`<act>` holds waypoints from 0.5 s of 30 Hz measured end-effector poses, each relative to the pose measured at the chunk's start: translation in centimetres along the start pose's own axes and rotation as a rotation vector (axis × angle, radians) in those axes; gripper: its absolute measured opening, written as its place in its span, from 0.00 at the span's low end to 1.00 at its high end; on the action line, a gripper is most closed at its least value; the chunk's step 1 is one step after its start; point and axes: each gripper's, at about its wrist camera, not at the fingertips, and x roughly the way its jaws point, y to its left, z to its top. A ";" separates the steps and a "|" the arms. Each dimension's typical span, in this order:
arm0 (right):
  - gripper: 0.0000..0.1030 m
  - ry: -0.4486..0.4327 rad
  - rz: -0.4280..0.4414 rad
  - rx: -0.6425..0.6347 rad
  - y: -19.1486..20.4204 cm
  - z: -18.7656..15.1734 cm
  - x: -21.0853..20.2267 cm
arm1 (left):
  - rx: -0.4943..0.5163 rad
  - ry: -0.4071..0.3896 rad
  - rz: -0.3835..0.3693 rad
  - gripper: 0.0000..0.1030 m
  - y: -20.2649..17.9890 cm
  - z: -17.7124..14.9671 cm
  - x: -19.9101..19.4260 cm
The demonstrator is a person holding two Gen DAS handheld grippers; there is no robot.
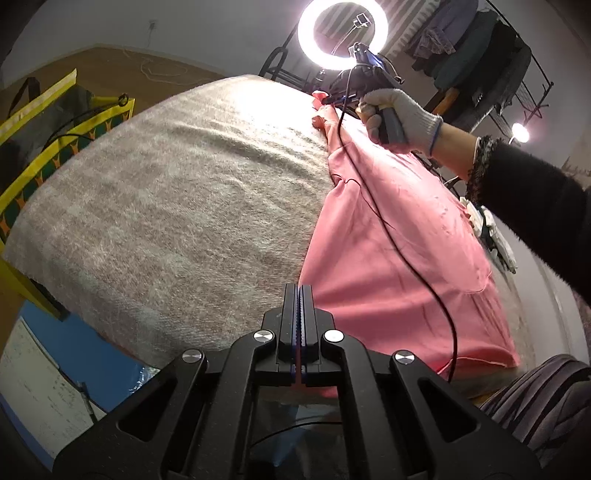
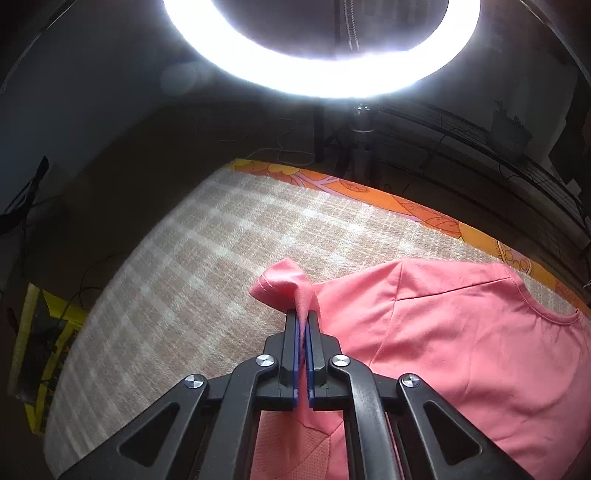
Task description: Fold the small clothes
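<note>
A pink shirt (image 1: 399, 236) lies spread on a table covered with a beige checked cloth (image 1: 177, 206). In the left wrist view the garment takes the right part of the table, and the cloth on the left part is bare.

The left gripper (image 1: 300, 291) points down at the near edge of the shirt. Its jaws are pressed together, and a thin strip of pink fabric shows between the pads lower down, so it seems to pinch the hem, although the contact itself is partly hidden by the fingers.

The right gripper (image 2: 303, 317) is at the far end of the shirt. In the right wrist view its jaws are closed on a sleeve (image 2: 284, 280), which stands up in a small fold just above the fingertips. The rest of the shirt lies flat to the right of this gripper, with the neckline (image 2: 554, 317) near the far right edge of the table. An orange patterned cloth (image 2: 406, 206) shows under the beige one along the far edge.

In the left wrist view a hand in a white knitted glove (image 1: 399, 114) holds the handle of the right gripper, and a dark fuzzy sleeve (image 1: 535, 199) covers the arm. A thin black cable (image 1: 417, 266) runs from that gripper across the shirt. A ring light (image 1: 343, 33) shines behind the table, and a yellow bag (image 1: 55, 122) stands to the left.
</note>
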 end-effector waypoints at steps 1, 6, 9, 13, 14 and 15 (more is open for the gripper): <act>0.00 0.009 -0.008 -0.022 0.3 -0.2 0.2 | -0.003 0.000 0.001 0.00 0.0 0.0 -0.1; 0.00 -0.029 0.028 0.006 0.0 0.2 -0.9 | 0.030 -0.023 -0.009 0.00 -1.2 0.5 -1.0; 0.00 -0.046 0.037 0.028 -1.4 1.0 -2.0 | 0.058 -0.025 -0.023 0.00 -2.3 0.7 -1.2; 0.00 -0.085 0.081 0.070 -3.9 1.1 -3.6 | 0.114 -0.021 -0.046 0.00 -4.6 0.9 -1.2; 0.00 -0.096 0.095 0.082 -4.4 1.0 -4.0 | 0.134 -0.017 -0.055 0.00 -5.3 0.9 -1.1; 0.00 -0.109 0.109 0.094 -5.2 0.9 -4.4 | 0.159 -0.013 -0.068 0.00 -6.2 0.9 -1.0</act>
